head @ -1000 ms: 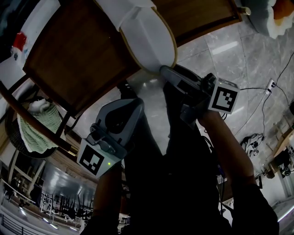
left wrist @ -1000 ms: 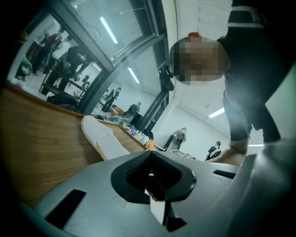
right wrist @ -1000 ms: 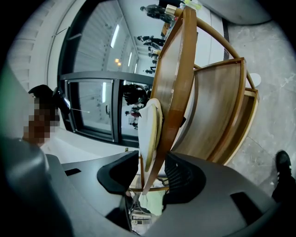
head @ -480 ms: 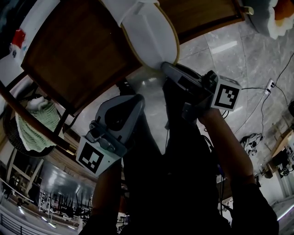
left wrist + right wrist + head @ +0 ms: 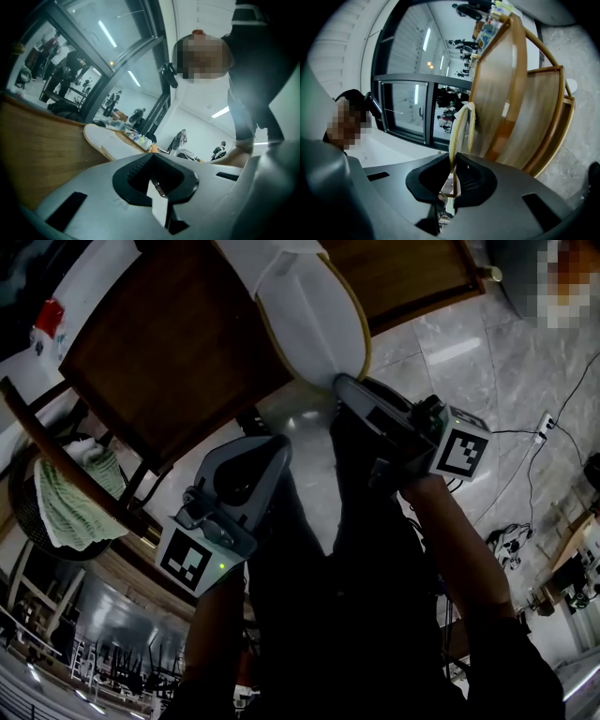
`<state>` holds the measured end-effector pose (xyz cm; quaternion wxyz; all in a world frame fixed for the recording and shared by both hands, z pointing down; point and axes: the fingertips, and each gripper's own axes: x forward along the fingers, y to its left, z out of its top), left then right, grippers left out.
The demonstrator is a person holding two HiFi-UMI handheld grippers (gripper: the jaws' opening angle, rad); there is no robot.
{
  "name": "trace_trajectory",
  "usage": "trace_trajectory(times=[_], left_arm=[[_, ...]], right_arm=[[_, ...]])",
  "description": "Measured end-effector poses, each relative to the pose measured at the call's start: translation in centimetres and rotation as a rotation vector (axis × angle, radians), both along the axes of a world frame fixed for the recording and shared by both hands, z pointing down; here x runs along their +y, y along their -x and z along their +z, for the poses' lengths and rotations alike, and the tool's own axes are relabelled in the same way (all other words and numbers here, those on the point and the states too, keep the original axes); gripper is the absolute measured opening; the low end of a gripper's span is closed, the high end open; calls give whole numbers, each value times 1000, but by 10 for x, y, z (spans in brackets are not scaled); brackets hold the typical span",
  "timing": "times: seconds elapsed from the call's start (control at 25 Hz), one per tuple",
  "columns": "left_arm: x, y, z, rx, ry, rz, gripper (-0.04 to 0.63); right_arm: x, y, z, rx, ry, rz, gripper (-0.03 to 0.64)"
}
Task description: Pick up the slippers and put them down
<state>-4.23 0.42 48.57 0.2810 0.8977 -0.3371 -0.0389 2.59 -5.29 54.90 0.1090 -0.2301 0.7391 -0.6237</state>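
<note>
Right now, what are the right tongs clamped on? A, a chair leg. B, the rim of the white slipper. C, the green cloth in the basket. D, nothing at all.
B: in the right gripper view the right tongs, which have just been closing, pinch the thin rim of the white slipper between their pads.

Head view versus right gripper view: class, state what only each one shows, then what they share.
Only the head view: the left gripper, a green cloth and floor cables. Only the right gripper view: a dark-framed window, and the right gripper's tongs, which have just been closing, pinching the white slipper's edge. Both: that slipper and the wooden surface.
</note>
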Motion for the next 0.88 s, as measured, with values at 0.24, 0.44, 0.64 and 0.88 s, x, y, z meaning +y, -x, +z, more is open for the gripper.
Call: trace_trajectory(times=[0.24,0.44,0.64,0.88], left_arm=[[-17,6,-47,-17,-93,-22,11],[-33,13,-113,-31,-165,-5,11],[-34,11,-201,-92,-267,65,11],[-31,7,-304,-146,-448,131,11]], right_arm=[[-18,0,-64,-18,-143,-8,51],[-35,9,-160,-55,-332,-1,51],[-27,21,-266,-50,-522,-24,51],[-11,29,-380,-42,-819,-63,49]])
